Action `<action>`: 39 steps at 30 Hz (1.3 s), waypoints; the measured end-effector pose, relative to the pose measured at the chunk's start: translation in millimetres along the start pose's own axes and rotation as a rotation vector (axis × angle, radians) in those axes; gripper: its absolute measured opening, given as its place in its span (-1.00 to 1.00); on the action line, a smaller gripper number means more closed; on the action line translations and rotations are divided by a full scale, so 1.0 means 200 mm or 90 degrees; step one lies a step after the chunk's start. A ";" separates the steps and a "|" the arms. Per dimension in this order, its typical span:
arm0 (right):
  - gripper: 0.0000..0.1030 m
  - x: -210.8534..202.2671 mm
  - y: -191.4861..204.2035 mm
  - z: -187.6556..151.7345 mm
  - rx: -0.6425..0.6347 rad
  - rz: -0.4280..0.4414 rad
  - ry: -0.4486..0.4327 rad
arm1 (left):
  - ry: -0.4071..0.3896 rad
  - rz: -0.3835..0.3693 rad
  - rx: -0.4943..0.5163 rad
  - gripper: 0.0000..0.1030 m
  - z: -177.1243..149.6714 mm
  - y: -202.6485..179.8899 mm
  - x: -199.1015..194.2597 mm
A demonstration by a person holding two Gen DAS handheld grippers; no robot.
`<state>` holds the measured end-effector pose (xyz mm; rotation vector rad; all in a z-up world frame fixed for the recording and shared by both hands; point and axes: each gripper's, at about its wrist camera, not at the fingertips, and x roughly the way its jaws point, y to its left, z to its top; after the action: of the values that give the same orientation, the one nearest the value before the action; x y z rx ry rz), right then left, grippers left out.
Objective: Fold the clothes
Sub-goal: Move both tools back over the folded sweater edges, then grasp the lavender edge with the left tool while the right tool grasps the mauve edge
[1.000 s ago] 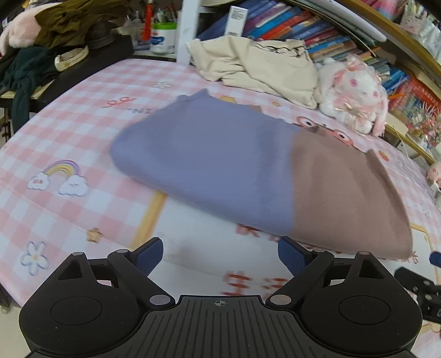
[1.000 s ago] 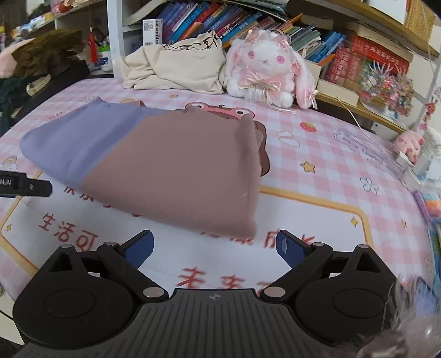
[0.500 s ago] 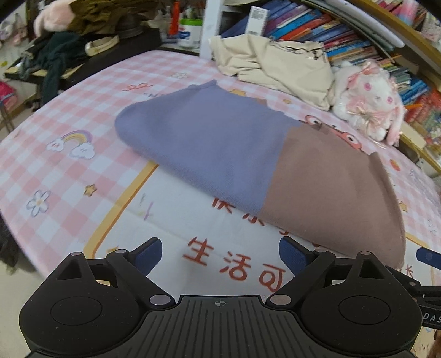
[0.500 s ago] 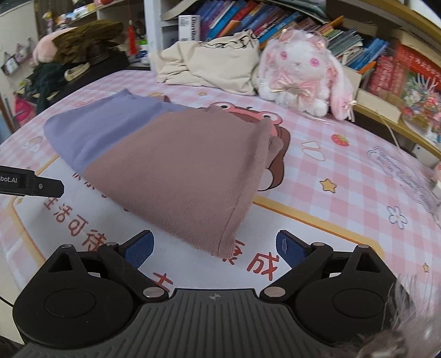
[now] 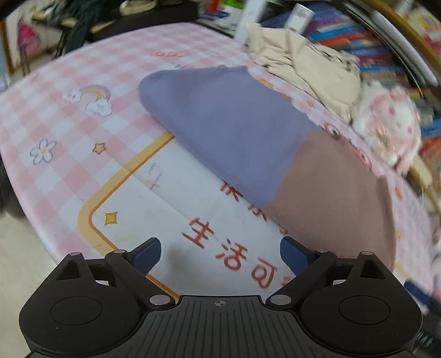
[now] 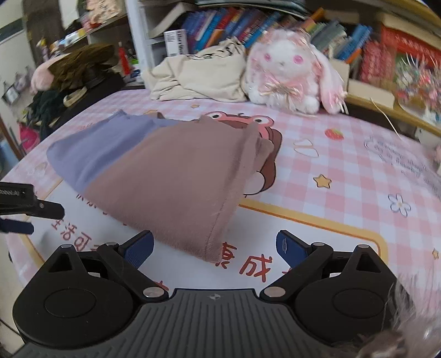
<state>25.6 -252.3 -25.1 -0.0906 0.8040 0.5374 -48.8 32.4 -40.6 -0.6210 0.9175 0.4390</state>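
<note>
A folded garment, half lavender-blue and half dusty brown, lies flat on the pink checked table cover. In the right wrist view the same garment shows its brown half nearest, with the hem corner reaching between the blue pads. My left gripper is open and held back over the white printed panel, clear of the cloth. My right gripper is also open, hovering just short of the brown hem. The left gripper's tip pokes in at the left edge of the right wrist view.
A crumpled cream garment and a pink-and-white plush rabbit sit at the back by bookshelves. A dark pile of clothes and bags rests at the far left. The table's near-left edge drops to the floor.
Both grippers have drawn back and up from the folded garment, staying open. The left view has swung left, showing more of the table's edge and floor. The garment lies unmoved.
</note>
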 end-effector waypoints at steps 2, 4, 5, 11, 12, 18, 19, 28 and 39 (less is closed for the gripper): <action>0.87 0.01 0.01 0.01 0.000 -0.009 0.005 | -0.003 -0.016 -0.045 0.85 0.05 0.07 0.02; 0.87 0.01 0.02 0.02 -0.003 -0.013 0.007 | -0.008 -0.037 -0.094 0.85 0.10 0.14 0.03; 0.87 0.00 0.03 0.02 -0.005 -0.013 0.007 | -0.010 -0.049 -0.119 0.85 0.12 0.17 0.04; 0.87 0.02 0.09 0.04 -0.017 -0.031 0.005 | -0.016 -0.122 -0.241 0.59 0.23 0.34 0.11; 0.87 0.03 0.09 0.04 -0.013 -0.036 0.004 | -0.020 -0.136 -0.265 0.52 0.26 0.37 0.13; 0.82 0.05 0.08 0.07 0.024 -0.073 0.005 | -0.054 -0.186 -0.390 0.47 0.40 0.49 0.23; 0.82 0.05 0.07 0.08 0.034 -0.082 0.004 | -0.058 -0.188 -0.404 0.48 0.42 0.50 0.24; 0.15 0.20 -0.06 0.11 0.168 -0.097 0.073 | -0.058 -0.173 -0.390 0.06 0.53 0.49 0.30; -0.18 0.25 0.02 0.12 0.181 -0.080 0.081 | -0.063 -0.224 -0.139 -0.63 0.57 0.35 0.19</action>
<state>67.5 -220.8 -43.7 0.0871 0.9839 0.2968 -1.4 163.4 -41.6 -0.9342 0.6523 0.2510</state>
